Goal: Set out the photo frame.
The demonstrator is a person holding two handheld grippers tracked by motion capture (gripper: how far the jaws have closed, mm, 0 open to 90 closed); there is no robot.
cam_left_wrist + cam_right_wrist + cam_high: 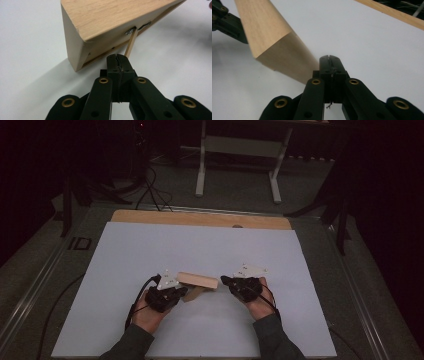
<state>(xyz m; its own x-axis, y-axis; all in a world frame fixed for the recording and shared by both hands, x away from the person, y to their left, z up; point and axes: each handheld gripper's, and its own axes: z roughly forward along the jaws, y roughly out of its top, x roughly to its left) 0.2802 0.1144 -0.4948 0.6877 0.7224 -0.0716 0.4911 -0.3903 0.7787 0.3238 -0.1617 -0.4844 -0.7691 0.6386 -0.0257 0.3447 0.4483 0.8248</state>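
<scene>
A light wooden box (197,280) stands tilted on the white sheet (200,245), between my two grippers. In the left gripper view the wooden box (105,17) rises above the tip, and a thin wooden strut (131,43) slants down from its underside to just behind the tip. My left gripper (117,58) is shut, its jaws pressed together with nothing between them, and the strut passes to their right. My right gripper (329,58) is also shut and empty, its tip beside the box's end face (284,57). Both grippers, left (184,292) and right (224,280), flank the box.
The white sheet lies on a wooden board whose far edge (200,218) shows beyond it. Dark table margins and metal rails (45,270) run along both sides. Behind the table stand a white frame's legs (237,150) and floor cables (155,195).
</scene>
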